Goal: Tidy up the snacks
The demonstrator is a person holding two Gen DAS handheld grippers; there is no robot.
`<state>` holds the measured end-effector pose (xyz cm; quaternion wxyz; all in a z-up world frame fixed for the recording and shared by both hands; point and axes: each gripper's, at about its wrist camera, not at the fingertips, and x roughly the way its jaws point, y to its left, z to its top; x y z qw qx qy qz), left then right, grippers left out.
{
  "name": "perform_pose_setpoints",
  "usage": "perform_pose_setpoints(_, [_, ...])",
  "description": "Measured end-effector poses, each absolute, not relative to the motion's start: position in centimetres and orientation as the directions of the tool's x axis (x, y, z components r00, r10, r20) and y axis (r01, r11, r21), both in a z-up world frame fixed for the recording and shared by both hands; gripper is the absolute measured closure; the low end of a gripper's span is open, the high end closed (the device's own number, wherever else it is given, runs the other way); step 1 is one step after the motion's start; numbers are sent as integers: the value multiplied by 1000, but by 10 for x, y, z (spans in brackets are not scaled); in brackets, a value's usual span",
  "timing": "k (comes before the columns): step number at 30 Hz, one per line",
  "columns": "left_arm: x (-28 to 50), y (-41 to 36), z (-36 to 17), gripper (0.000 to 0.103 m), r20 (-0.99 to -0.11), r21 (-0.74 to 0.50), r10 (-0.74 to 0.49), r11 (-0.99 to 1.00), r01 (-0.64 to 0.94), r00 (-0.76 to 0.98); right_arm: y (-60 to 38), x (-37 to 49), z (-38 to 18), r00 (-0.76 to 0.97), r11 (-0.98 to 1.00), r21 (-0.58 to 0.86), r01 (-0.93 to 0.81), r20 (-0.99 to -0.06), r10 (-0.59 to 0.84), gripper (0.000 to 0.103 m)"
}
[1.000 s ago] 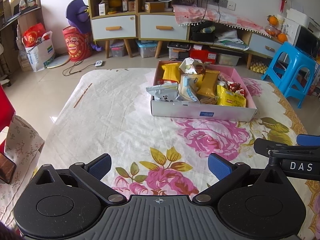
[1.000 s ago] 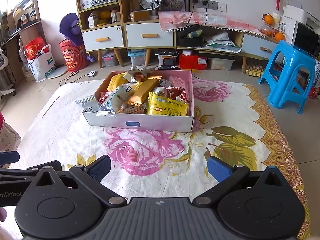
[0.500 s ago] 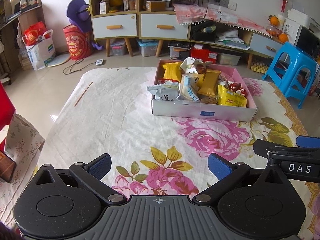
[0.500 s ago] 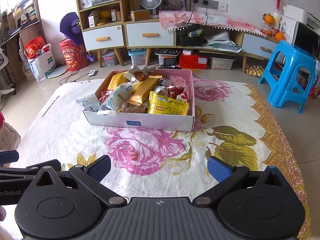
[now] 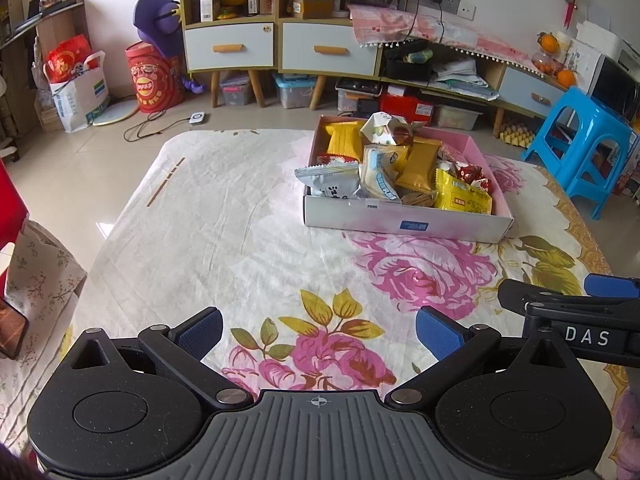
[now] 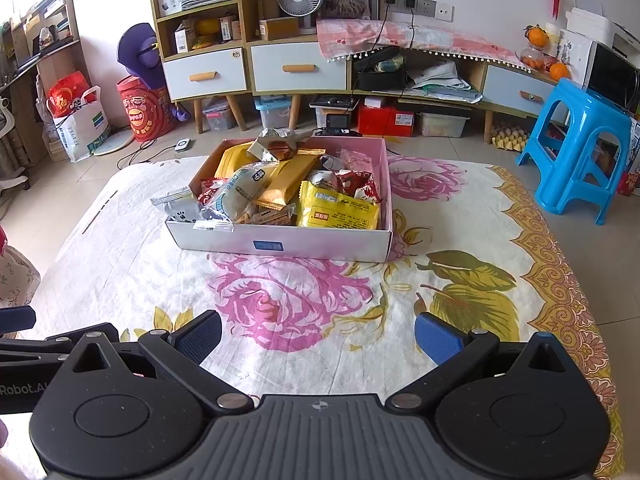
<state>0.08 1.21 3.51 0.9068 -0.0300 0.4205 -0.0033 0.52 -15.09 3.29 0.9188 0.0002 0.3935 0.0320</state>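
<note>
A white and pink cardboard box [image 5: 404, 225] [image 6: 280, 245] sits on the floral tablecloth, heaped with several snack packets: yellow ones [image 5: 462, 195] [image 6: 338, 212], orange-brown ones [image 5: 420, 165] and a grey-white one [image 5: 330, 180] [image 6: 176, 205] hanging over the box's left corner. My left gripper [image 5: 319, 330] is open and empty, low over the cloth, well short of the box and to its left. My right gripper [image 6: 318, 334] is open and empty, in front of the box. Each gripper's side shows at the edge of the other's view.
The tablecloth [image 5: 224, 216] covers the whole table. A blue plastic stool [image 6: 576, 148] stands at the right beyond the table. Cabinets [image 6: 248, 68] and floor clutter line the back wall. A cloth-covered seat [image 5: 36, 276] is at the left edge.
Both grippers have crept slightly toward the box, which looks a little larger and lower in view. Jaws stay open. Nothing was picked up.
</note>
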Motion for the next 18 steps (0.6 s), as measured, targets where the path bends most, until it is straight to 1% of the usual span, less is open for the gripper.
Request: perform_pose_setpoints(18, [2, 13, 37, 0, -762, -65, -38, 998, -18, 646, -150, 5, 31, 683, 998, 22, -59, -728, 57, 8])
